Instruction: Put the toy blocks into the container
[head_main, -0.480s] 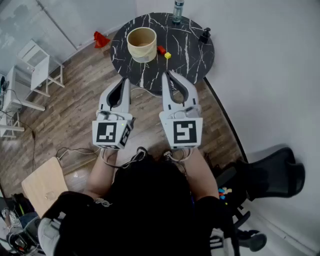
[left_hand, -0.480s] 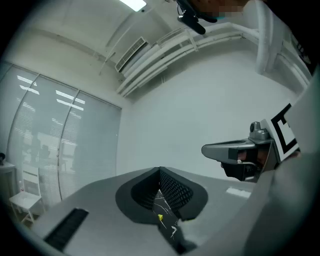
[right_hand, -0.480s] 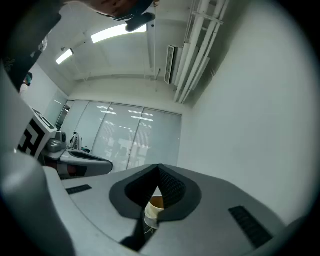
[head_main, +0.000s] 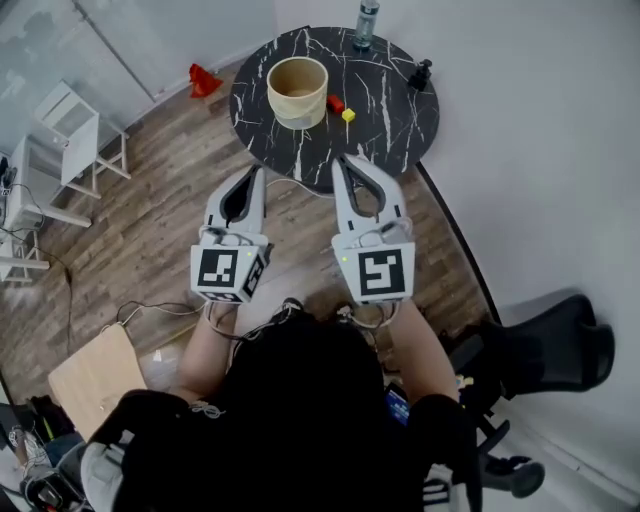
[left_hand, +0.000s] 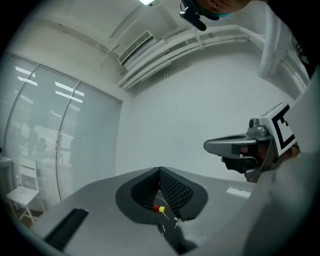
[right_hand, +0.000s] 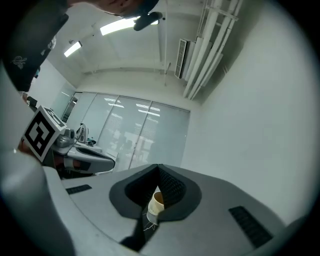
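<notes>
Zero progress so far. Red block (head_main: 335, 103) and yellow block (head_main: 348, 115) sit on the table (head_main: 395, 125) just right of the container (head_main: 297, 90), upper centre of the head view. No block visible inside it. Left gripper (head_main: 256, 172) and right gripper (head_main: 346, 160) are both closed on nothing, at the table's near edge, well apart from the blocks. Both picks remain. Table is round black marble with a bottle (head_main: 366, 20) at the top edge. Wood floor (head_main: 150, 210), white chair (head_main: 70, 125) at left.

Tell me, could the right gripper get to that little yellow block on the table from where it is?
Probably yes. The right gripper hangs by the table's near edge, jaws shut and empty, and the yellow block sits just ahead with bare tabletop between; it must open first.
</notes>
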